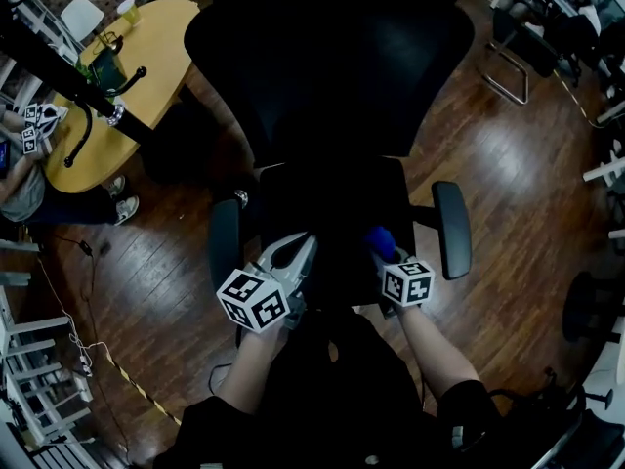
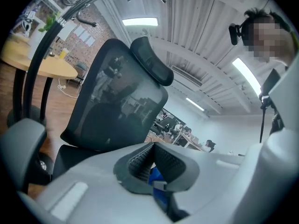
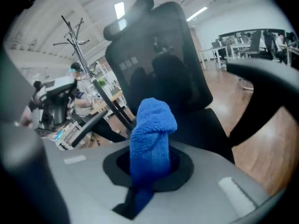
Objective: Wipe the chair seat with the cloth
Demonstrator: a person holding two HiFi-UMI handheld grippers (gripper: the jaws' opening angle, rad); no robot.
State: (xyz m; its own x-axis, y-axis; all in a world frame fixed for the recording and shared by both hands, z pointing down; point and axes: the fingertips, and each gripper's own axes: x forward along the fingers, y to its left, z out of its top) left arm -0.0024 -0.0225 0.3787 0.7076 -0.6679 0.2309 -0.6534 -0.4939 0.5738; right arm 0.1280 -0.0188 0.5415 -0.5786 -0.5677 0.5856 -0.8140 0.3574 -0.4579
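A black office chair stands in front of me, its seat (image 1: 337,213) low in the middle and its mesh backrest (image 1: 332,57) beyond. My right gripper (image 1: 389,258) hovers over the seat's front right part, shut on a blue cloth (image 1: 379,239). In the right gripper view the cloth (image 3: 152,127) sticks up as a rolled wad from between the jaws (image 3: 152,160), with the backrest (image 3: 163,55) behind. My left gripper (image 1: 289,258) is over the seat's front left, shut, with nothing held. Its pads (image 2: 140,160) meet at the tips, facing the backrest (image 2: 117,101).
Two armrests (image 1: 225,247) (image 1: 451,228) flank the seat. A round wooden table (image 1: 146,57) with a seated person (image 1: 24,179) is at the upper left. Another chair's frame (image 1: 508,66) stands at the upper right. A coat rack (image 3: 81,62) stands left of the chair. The floor is dark wood.
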